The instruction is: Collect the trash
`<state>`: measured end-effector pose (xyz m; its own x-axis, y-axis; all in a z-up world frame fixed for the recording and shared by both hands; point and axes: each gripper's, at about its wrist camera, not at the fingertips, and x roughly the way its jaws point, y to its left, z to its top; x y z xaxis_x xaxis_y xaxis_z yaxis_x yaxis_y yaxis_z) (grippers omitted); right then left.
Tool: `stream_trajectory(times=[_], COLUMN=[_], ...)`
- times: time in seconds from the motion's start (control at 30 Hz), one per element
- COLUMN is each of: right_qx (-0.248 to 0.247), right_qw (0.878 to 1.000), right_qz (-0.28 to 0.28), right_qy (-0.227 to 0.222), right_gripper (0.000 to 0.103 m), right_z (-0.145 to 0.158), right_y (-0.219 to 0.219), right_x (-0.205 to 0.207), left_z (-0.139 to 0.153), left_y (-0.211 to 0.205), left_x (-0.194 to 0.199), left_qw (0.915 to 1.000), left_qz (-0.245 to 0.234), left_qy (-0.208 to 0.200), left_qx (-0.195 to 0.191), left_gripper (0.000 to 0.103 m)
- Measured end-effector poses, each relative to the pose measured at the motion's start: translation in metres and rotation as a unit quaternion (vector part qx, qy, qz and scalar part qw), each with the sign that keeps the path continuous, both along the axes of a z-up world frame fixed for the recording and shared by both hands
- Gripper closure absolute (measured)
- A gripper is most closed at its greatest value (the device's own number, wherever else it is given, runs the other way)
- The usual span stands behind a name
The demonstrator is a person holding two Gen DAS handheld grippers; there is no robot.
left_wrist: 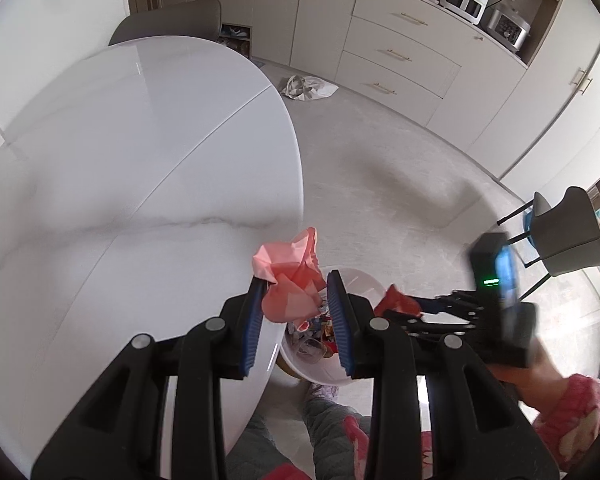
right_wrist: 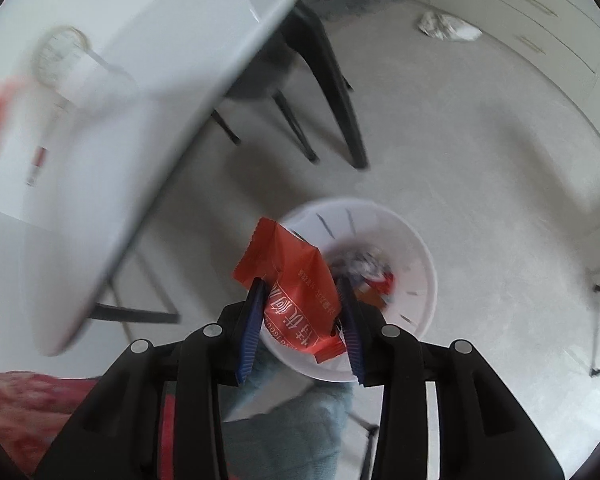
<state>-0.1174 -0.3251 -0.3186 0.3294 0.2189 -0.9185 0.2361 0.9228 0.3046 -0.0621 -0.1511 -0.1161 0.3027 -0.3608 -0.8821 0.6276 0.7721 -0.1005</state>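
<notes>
Above bin rim [right_wrist: 430, 280], red wrapper [right_wrist: 300, 300], gripped.

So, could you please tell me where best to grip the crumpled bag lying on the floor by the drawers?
Probably from above, pinching a raised fold near the middle of the crumpled bag: it lies low and slack on the floor, offering no firm edge.

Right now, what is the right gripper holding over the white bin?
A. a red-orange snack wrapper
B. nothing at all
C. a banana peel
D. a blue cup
A: the right gripper is shut on the red-orange wrapper with white writing, held just above the white bin on the floor.
</notes>
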Motion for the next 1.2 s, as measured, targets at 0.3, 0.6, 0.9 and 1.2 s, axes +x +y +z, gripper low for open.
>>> stream_trajectory(times=[0.3, 0.6, 0.9, 1.2], right_qx=[-0.017, 0.041, 0.006, 0.025], right_qw=[0.993, 0.981, 0.964, 0.958], right_qz=[-0.035, -0.167, -0.256, -0.265], right_qy=[0.111, 0.088, 0.069, 0.105], right_gripper=[0.02, 0.011, 0.006, 0.006], right_z=[-0.095, -0.063, -0.024, -0.044], right_y=[0.013, -0.034, -0.1, -0.129], right_x=[0.019, -0.029, -0.116, -0.158], left_z=[0.001, -0.012, -0.106, -0.238], left_y=[0.004, -0.021, -0.129, -0.156], left_x=[-0.005, -0.011, -0.056, -0.049], left_qw=[0.9996, 0.997, 0.9731, 0.9618], left_qz=[-0.021, -0.068, -0.198, -0.157], left_qy=[-0.009, 0.011, 0.071, 0.134], left_qx=[0.017, 0.035, 0.094, 0.18], left_gripper=[0.072, 0.072, 0.072, 0.022])
